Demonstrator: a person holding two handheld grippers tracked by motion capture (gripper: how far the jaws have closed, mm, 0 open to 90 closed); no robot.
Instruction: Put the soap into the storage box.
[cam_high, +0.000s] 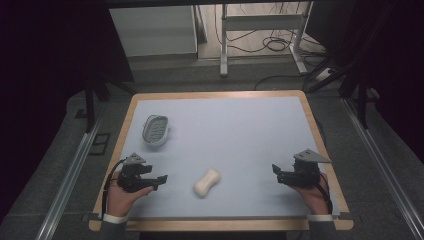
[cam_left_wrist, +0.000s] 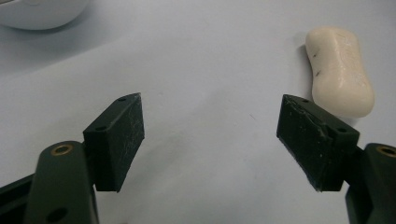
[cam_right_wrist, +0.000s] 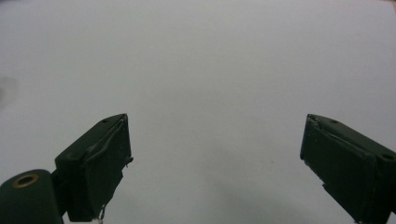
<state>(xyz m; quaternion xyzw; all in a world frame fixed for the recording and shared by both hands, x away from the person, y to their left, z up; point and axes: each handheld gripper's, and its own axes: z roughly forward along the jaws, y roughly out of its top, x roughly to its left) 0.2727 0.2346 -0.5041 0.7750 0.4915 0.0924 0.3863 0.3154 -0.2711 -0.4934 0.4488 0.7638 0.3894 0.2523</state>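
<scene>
Soap (cam_high: 207, 182) is lying on the bench (cam_high: 250, 135), near its front edge. Left gripper (cam_high: 159, 181) is hovering just left of the soap, fingers (cam_left_wrist: 116, 135) spread, empty. Right gripper (cam_high: 276, 172) is hovering well right of the soap, fingers gaping, empty. Dish (cam_high: 155, 130) is sitting behind-left of the soap.

There is one bar of soap (cam_high: 207, 182) just past the left gripper (cam_high: 161, 180), one soap dish (cam_high: 155, 130) farther beyond that same gripper, and two grippers in all, the other being the right gripper (cam_high: 276, 172).
</scene>
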